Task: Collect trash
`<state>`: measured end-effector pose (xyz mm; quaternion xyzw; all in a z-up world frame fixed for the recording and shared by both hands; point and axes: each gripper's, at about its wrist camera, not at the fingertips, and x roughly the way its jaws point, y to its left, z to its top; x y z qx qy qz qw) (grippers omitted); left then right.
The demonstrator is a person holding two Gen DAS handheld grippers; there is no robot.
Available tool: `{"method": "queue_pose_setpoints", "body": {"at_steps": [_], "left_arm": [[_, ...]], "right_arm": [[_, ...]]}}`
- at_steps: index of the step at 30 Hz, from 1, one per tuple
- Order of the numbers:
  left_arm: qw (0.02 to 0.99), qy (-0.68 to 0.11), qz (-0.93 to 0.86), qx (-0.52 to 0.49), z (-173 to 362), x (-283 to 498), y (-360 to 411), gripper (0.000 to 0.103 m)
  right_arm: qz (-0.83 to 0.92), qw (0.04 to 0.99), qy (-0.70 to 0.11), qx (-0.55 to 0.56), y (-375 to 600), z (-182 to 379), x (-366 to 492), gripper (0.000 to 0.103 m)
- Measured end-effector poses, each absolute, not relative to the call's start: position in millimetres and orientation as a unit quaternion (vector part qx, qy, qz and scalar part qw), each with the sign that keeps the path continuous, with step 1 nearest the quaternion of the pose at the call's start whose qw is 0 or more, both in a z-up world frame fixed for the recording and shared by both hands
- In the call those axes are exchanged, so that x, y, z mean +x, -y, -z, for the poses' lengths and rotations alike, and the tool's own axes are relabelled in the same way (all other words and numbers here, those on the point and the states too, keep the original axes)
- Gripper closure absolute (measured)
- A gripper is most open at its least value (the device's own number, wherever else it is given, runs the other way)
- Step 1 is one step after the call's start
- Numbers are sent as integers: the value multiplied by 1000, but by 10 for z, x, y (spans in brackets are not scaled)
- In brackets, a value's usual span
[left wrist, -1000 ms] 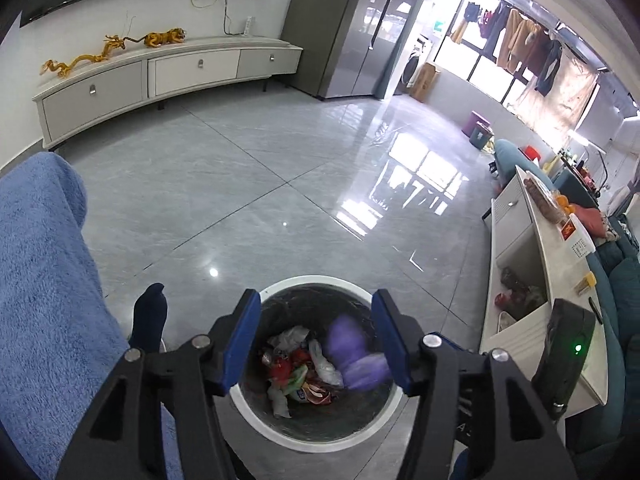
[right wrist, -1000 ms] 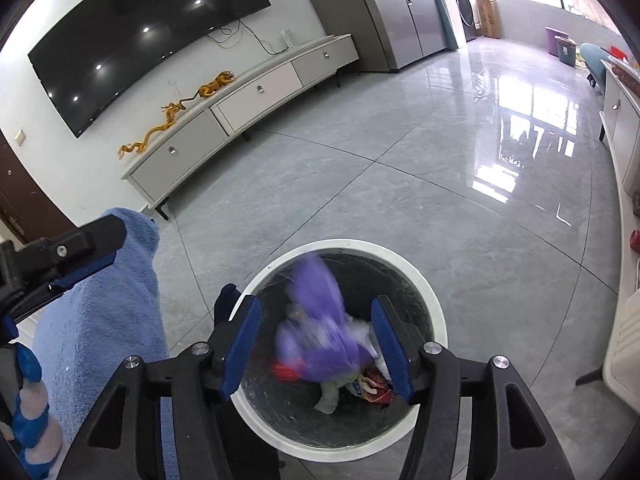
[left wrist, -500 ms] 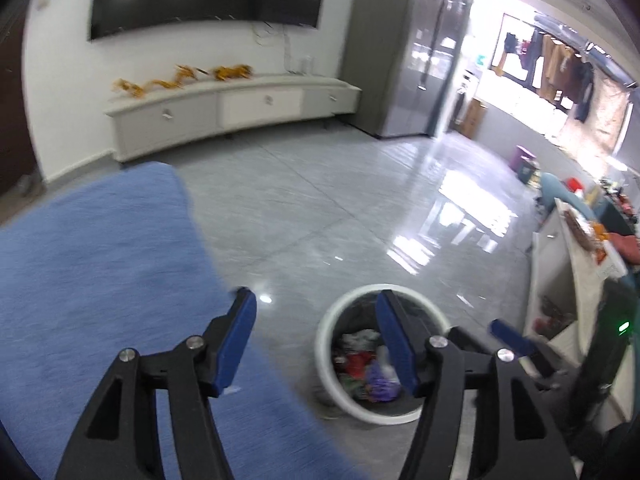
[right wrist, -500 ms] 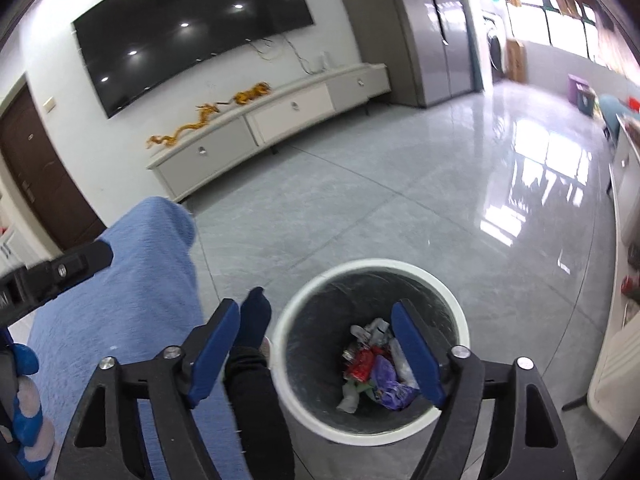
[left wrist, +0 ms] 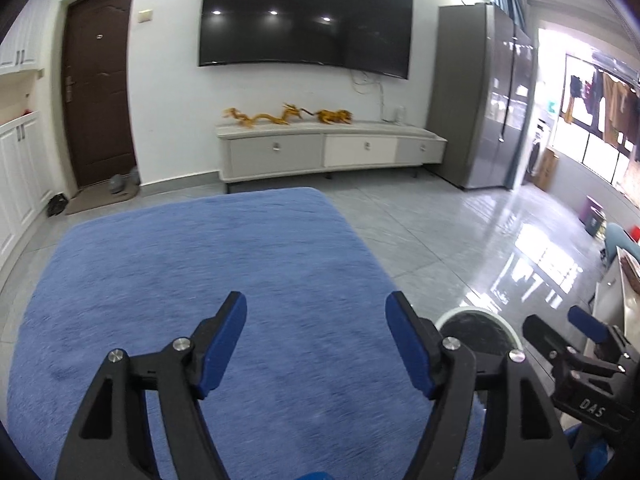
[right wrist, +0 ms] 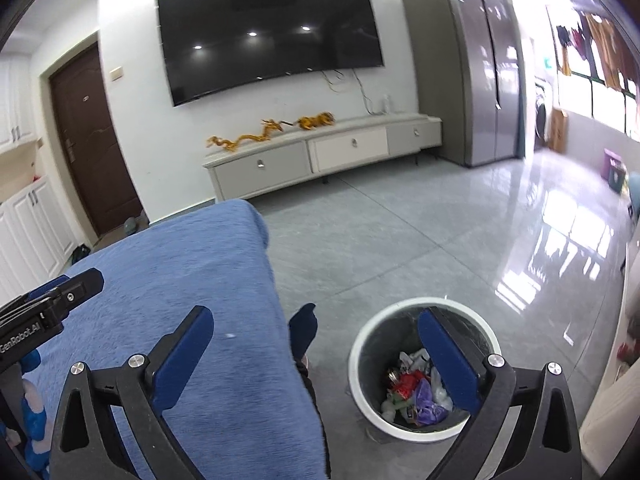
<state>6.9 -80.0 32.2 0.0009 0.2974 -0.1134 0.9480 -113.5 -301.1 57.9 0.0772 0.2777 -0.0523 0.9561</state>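
Both claws spread wide and gripping nothing: left claw (left wrist: 316, 340) hanging over the blue blanket (left wrist: 200, 280), right claw (right wrist: 316, 356) straddling the blanket edge and the trash bin (right wrist: 424, 368). Bin down on the floor, low and right of both, nearer the right claw, wrappers and a purple bag (right wrist: 428, 400) piled inside. No loose trash anywhere obvious on the blanket, so probably a scan for the next piece.
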Motion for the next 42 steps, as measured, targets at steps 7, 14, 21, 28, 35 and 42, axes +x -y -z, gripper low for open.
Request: {"method": "queue_pose_setpoints", "body": {"at_steps": [7, 14, 21, 28, 35, 42], "left_arm": [[957, -279, 83, -7, -357, -82, 514, 33], [961, -267, 70, -14, -400, -183, 355, 32], [965, -254, 64, -16, -446, -290, 343, 31], [969, -240, 55, -11, -487, -370, 331, 29], [970, -237, 43, -4, -500, -386, 321, 29], [970, -239, 38, -10, -473, -370, 225, 29]], "right_arm": [[43, 963, -263, 42, 2726, -649, -1175, 0], [48, 965, -254, 33, 2688, -702, -1196, 0], [47, 967, -248, 29, 2663, -694, -1260, 0], [46, 967, -249, 36, 2677, -651, -1272, 0], [48, 966, -249, 44, 2678, -602, -1272, 0], [52, 966, -249, 43, 2637, -588, -1249, 0]]}}
